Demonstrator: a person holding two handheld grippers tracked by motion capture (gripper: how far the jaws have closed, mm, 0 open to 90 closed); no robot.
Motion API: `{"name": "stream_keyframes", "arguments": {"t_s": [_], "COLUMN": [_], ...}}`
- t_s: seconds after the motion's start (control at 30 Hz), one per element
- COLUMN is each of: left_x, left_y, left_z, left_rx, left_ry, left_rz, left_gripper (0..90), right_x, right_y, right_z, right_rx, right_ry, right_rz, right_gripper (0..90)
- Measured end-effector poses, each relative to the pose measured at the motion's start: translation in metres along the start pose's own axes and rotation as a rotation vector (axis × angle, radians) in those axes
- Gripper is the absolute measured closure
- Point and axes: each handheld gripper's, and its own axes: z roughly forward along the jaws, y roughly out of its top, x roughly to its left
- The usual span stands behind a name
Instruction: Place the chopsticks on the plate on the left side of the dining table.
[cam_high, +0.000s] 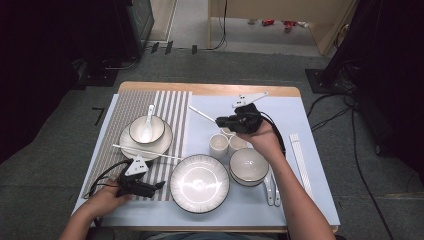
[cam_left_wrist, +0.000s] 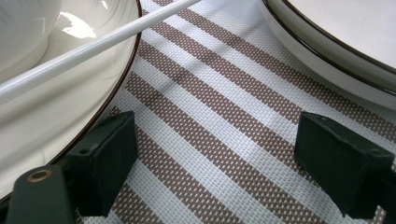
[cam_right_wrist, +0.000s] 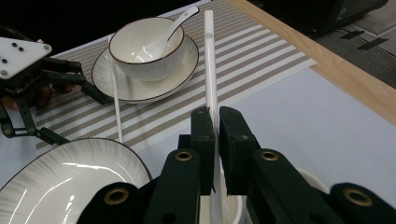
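The right gripper (cam_right_wrist: 214, 122) clamps a white chopstick (cam_right_wrist: 209, 60) above the small cups (cam_high: 226, 142), its tip pointing toward the striped placemat (cam_high: 170, 107). The left gripper (cam_left_wrist: 212, 161) rests with jaws apart on the placemat beside the saucer (cam_left_wrist: 60, 116), where a second chopstick (cam_left_wrist: 88, 49) lies.

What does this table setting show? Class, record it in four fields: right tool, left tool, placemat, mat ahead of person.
right tool: right tool shut on a white chopstick, held above the cups
left tool: left tool open, low over the striped placemat
placemat: bowl with spoon on a saucer; second chopstick resting on that saucer
mat ahead of person: ribbed plate, stacked bowls
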Motion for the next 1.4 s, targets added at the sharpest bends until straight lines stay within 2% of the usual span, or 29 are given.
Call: {"name": "stream_keyframes", "arguments": {"t_s": [0.97, 1.4], "left_x": [0.0, 0.0], "left_y": [0.0, 0.0], "left_z": [0.0, 0.0], "left_rx": [0.0, 0.001], "left_ry": [0.001, 0.001], "left_rz": [0.001, 0.001], "left_gripper": [13.7, 13.7], "right_x": [0.013, 0.018], "right_y": [0.01, 0.013], "right_z": [0.02, 0.026], "right_rx": [0.013, 0.011], "right_ry": [0.03, 0.039], "right_rz": [-0.025, -0.022], "right_gripper": [85.1, 85.1]}}
